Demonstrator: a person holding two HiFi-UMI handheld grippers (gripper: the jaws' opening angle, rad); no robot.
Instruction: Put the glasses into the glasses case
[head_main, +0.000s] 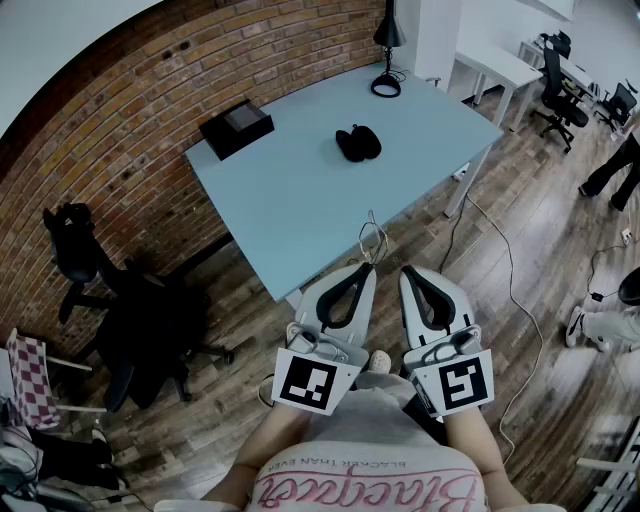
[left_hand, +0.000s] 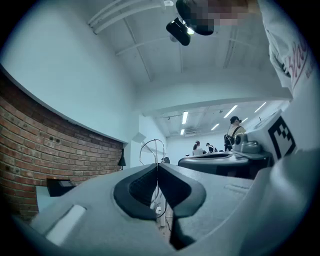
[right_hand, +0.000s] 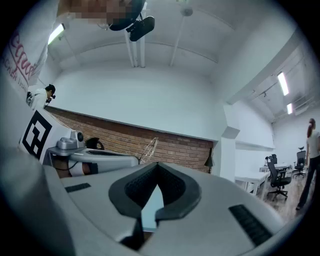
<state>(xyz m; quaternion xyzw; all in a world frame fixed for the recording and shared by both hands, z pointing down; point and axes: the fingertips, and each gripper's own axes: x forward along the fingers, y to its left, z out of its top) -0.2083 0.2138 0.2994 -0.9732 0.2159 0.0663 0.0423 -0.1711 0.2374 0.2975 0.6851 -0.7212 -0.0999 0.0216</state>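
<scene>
My left gripper (head_main: 368, 266) is shut on thin wire-framed glasses (head_main: 372, 238), held in the air just off the near edge of the light blue table (head_main: 300, 210). In the left gripper view the wire frame (left_hand: 152, 141) sticks up from the closed jaw tips (left_hand: 158, 164). My right gripper (head_main: 408, 270) is shut beside it with nothing in it; its view shows the glasses (right_hand: 148, 149) to its left. A black rectangular box (head_main: 236, 130) lies at the table's far left. A small dark rounded object (head_main: 357, 142) sits mid-table; which one is the case I cannot tell.
A black desk lamp (head_main: 387, 58) stands at the table's far corner. A brick wall (head_main: 120, 130) runs along the left. Black office chairs (head_main: 130, 320) stand left of the table, and a cable (head_main: 510, 270) trails on the wooden floor to the right.
</scene>
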